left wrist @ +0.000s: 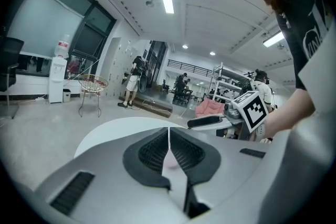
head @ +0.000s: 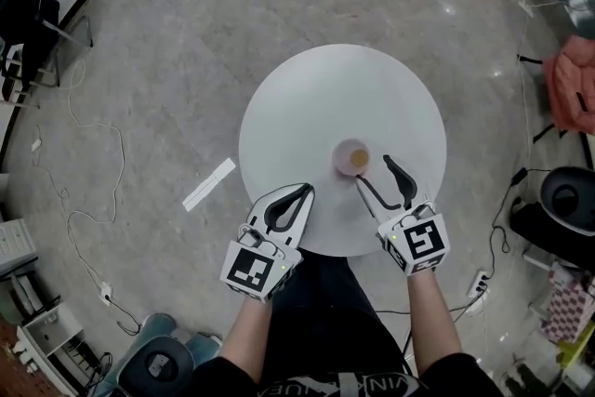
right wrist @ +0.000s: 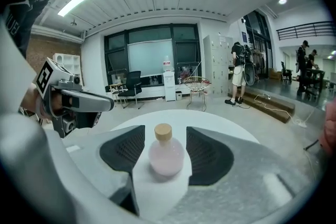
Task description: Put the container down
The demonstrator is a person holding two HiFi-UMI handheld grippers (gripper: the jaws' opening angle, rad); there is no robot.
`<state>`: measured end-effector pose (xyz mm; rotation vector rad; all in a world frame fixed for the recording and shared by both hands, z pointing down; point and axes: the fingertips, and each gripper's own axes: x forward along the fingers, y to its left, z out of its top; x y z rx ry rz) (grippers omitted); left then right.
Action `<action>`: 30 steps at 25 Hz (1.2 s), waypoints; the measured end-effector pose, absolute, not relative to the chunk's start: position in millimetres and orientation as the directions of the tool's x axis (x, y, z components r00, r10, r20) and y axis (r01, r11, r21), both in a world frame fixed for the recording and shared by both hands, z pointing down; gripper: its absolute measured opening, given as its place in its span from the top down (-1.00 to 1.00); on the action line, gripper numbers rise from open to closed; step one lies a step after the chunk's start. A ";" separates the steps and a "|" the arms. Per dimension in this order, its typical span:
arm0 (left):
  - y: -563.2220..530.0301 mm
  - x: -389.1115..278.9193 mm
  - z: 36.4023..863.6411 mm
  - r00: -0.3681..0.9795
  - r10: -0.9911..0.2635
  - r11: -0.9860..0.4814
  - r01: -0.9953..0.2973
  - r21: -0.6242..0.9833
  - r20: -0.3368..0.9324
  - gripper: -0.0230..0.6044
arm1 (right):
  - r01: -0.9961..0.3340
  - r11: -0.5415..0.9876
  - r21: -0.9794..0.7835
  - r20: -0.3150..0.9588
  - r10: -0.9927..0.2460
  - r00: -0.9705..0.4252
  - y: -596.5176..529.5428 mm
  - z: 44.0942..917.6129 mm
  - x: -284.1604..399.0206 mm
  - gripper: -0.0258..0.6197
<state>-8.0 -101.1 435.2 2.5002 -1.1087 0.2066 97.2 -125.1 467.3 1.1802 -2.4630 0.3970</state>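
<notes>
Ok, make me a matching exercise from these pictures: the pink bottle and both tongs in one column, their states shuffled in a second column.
Column one:
1. round pink bottle with a tan stopper
2. left tongs
3. right tongs

Column two:
A. shut, jaws together
B. standing upright on the round white table
C. open, one jaw on either side of the bottle, not touching it

Pairs: 1-B, 2-A, 3-C

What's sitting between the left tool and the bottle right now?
Nothing. In the head view, only bare white tabletop separates the left tool, jaws together, from the pink bottle.
</notes>
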 end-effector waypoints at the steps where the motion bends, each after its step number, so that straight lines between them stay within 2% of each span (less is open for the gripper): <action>1: -102.0 -6.3 432.8 0.679 -0.676 -0.612 -0.734 0.295 0.286 0.88 | -0.785 0.613 -0.087 0.444 -0.682 -0.581 -124.7 462.7 96.8 0.16; 10: -106.6 11.2 415.5 0.700 -0.668 -0.629 -0.713 0.309 0.254 0.88 | -0.751 0.658 -0.058 0.403 -0.673 -0.621 -113.9 428.1 90.8 0.61; 17: -108.0 10.4 401.1 0.691 -0.688 -0.600 -0.714 0.361 0.221 0.88 | -0.742 0.667 -0.067 0.360 -0.677 -0.642 -107.6 402.4 84.9 0.85; 30: -109.7 0.7 356.7 0.700 -0.691 -0.639 -0.708 0.299 0.182 0.88 | -0.728 0.681 -0.084 0.306 -0.677 -0.669 -99.7 352.2 67.5 0.90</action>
